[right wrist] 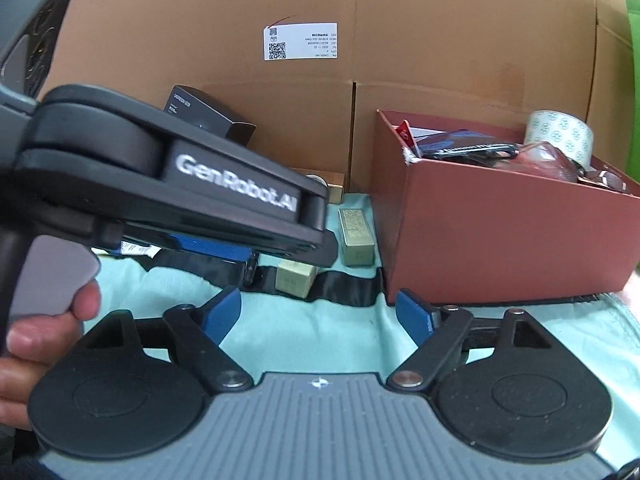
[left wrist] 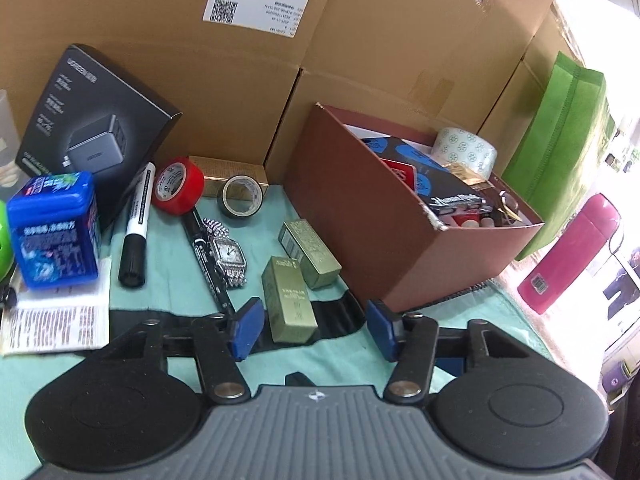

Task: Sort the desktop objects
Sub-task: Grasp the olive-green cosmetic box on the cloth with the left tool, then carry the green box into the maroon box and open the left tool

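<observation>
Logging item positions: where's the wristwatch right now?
In the left wrist view the wristwatch lies on the teal cloth, left of centre, draped over a black pen, between the black-capped marker and the two green boxes.

In the right wrist view the left gripper [right wrist: 224, 246] hides most of the black box [right wrist: 208, 118] and part of 1 green box [right wrist: 294, 278]. The label [right wrist: 300, 41] text is too small to read. In the left wrist view the cup [left wrist: 7, 128] is cut by the left edge.
</observation>
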Demonstrator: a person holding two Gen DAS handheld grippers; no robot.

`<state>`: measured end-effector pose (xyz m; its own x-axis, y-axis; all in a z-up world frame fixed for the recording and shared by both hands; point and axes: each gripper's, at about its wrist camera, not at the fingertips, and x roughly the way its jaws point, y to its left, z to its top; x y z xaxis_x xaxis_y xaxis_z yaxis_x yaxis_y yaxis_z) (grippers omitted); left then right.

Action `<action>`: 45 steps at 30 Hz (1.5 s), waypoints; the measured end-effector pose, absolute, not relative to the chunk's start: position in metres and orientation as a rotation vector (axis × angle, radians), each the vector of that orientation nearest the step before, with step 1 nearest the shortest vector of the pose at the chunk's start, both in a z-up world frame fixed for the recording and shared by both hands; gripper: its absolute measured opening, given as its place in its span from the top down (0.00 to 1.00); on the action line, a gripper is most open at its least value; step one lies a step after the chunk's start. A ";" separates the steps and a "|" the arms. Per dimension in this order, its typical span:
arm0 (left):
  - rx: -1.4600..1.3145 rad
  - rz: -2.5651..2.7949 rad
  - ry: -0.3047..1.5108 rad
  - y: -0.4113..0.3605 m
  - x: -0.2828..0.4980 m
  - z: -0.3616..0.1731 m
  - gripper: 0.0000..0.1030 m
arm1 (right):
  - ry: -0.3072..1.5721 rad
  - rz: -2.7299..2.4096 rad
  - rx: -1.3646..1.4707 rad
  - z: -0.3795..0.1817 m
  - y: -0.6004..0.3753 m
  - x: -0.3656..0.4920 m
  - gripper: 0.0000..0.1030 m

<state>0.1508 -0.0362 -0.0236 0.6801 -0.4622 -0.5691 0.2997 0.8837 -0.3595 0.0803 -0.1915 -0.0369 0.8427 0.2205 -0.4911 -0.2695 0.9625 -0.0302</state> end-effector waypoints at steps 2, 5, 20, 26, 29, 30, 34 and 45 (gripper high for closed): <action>-0.242 -0.439 0.716 -0.036 0.159 -0.025 0.51 | 0.516 0.258 -0.100 -0.037 -0.188 0.089 0.30; -0.244 -0.445 0.745 -0.037 0.170 -0.031 0.60 | 0.524 0.255 -0.091 -0.039 -0.185 0.100 0.36; -0.266 -0.453 0.790 -0.036 0.192 -0.048 0.68 | 0.607 0.285 -0.077 -0.047 -0.174 0.128 0.71; -0.262 -0.445 0.782 -0.037 0.191 -0.049 0.64 | 0.615 0.289 -0.073 -0.048 -0.174 0.128 0.74; -0.253 -0.458 0.775 -0.038 0.189 -0.048 0.69 | 0.615 0.289 -0.077 -0.048 -0.175 0.129 0.74; -0.256 -0.461 0.776 -0.038 0.188 -0.049 0.69 | 0.614 0.290 -0.076 -0.048 -0.176 0.129 0.75; -0.254 -0.472 0.779 -0.039 0.180 -0.045 0.69 | 0.602 0.290 -0.072 -0.048 -0.178 0.122 0.77; -0.197 -0.497 0.667 -0.059 0.119 -0.010 0.70 | 0.474 0.245 -0.096 -0.029 -0.198 0.061 0.77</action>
<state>0.1188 -0.0587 -0.0096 0.6744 -0.5009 -0.5425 0.3771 0.8653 -0.3302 0.0612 -0.1981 -0.0286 0.8609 0.2113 -0.4629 -0.2556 0.9662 -0.0344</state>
